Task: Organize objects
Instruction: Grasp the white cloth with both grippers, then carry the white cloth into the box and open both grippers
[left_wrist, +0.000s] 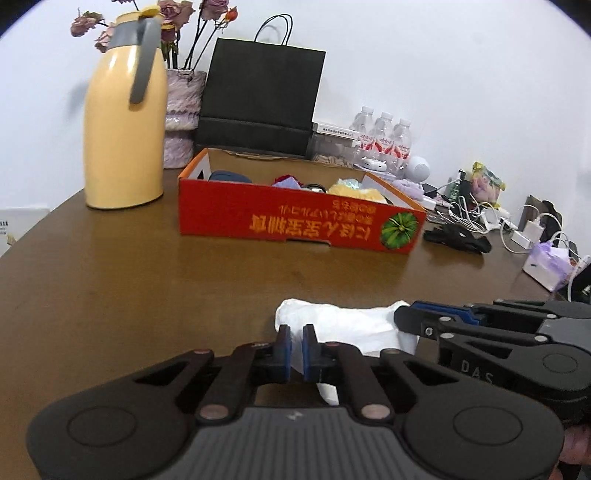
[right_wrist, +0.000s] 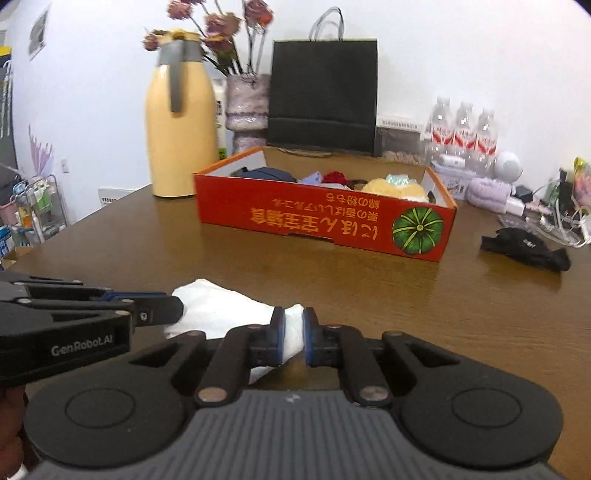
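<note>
Cloth (left_wrist: 343, 325) — white, crumpled — lies on the brown table (left_wrist: 129, 280) in front of the red box (left_wrist: 295, 221). Left tool (left_wrist: 296, 352) is clamped on its near edge; right tool (right_wrist: 293, 339) is pinched on its other end. Black item (right_wrist: 524, 249) lies right of the box, well apart.

The right gripper (right_wrist: 293, 338) is pinching one end of a white cloth (right_wrist: 221, 310) lying on the brown table (right_wrist: 369, 295), in front of the red box (right_wrist: 325, 221). The left gripper (right_wrist: 177, 308) is gripping the cloth's other end, left of the box.
</note>
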